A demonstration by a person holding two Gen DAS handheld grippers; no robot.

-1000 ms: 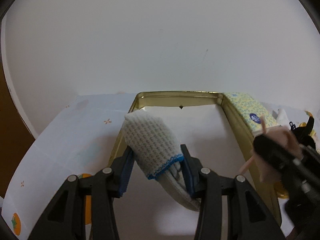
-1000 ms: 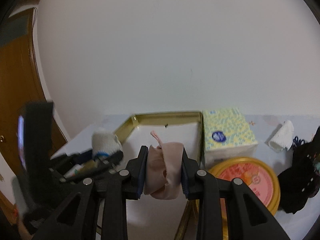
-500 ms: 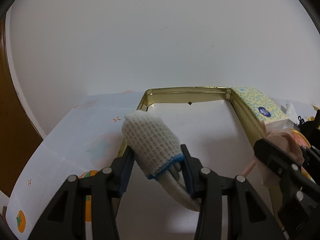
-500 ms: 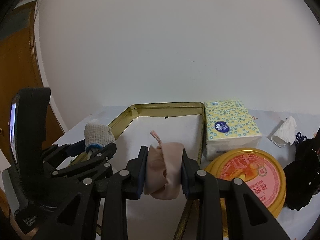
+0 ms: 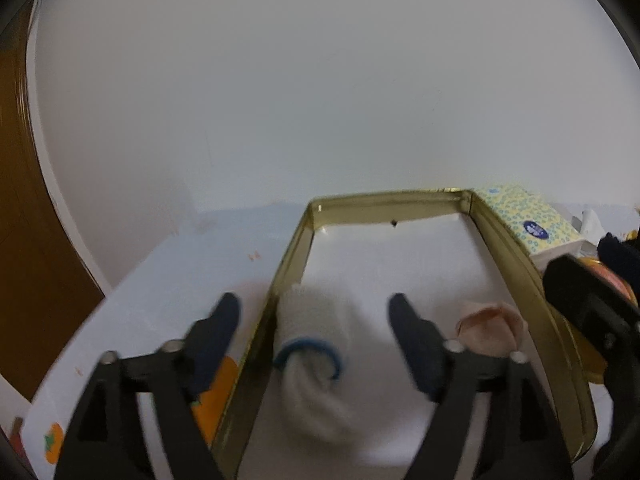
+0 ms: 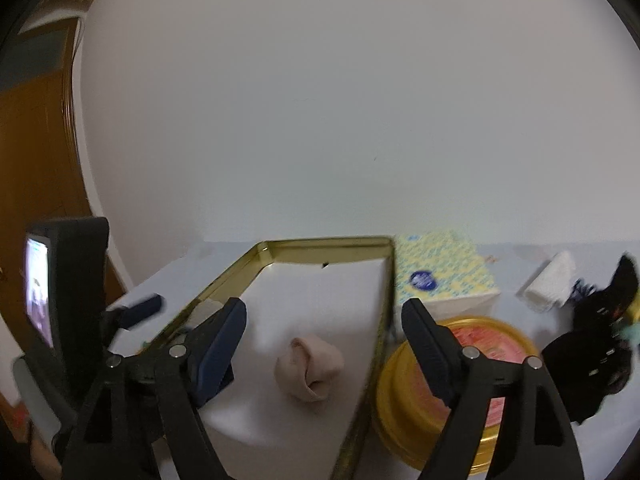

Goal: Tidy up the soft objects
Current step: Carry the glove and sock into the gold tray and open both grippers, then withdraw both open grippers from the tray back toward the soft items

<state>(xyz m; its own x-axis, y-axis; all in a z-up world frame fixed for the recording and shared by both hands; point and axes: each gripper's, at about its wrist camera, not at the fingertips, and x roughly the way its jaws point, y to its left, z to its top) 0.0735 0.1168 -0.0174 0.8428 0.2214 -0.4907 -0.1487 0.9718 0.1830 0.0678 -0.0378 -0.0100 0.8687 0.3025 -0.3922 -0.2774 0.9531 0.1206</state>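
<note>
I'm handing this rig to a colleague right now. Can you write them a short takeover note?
Left hand-held gripper: open, empty, over the white rolled sock.
Right hand-held gripper: open, empty, over the beige rolled sock.
Both socks lie apart inside the gold tin tray, white near its left wall, beige toward the right.
Done: those two are in the tray.
Left, probably: the white cloth roll and black fabric pile, on the table right of the tissue pack and round yellow tin.
</note>
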